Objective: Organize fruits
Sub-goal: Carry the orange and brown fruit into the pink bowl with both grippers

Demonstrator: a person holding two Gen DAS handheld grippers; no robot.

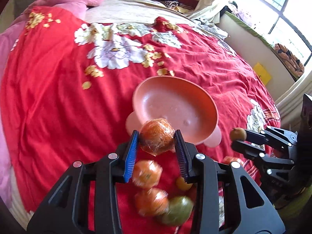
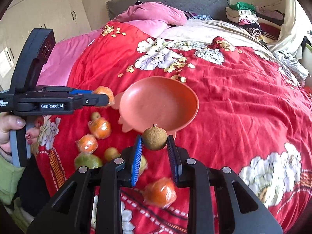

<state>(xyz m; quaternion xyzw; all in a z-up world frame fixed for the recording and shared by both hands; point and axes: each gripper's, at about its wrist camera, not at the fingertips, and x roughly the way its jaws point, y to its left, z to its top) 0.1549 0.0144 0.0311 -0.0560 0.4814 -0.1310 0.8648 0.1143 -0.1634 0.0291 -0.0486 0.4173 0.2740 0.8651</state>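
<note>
A pink bowl (image 1: 175, 105) sits on the red floral bedspread; it also shows in the right wrist view (image 2: 158, 101). My left gripper (image 1: 157, 139) is shut on a plastic-wrapped orange (image 1: 157, 135), held just in front of the bowl's near rim; the same gripper (image 2: 105, 97) shows in the right wrist view left of the bowl. My right gripper (image 2: 155, 141) is shut on a small brown round fruit (image 2: 155, 138) at the bowl's near rim; it also shows in the left wrist view (image 1: 237, 135). Wrapped oranges (image 2: 100, 127) and a green fruit (image 2: 87, 160) lie on the bed below.
Pink pillows (image 2: 152, 15) lie at the head of the bed. Folded clothes (image 2: 247, 17) are piled at the far right. A window ledge (image 1: 263, 39) runs along the bed's right side. Another wrapped orange (image 2: 160, 192) lies under my right gripper.
</note>
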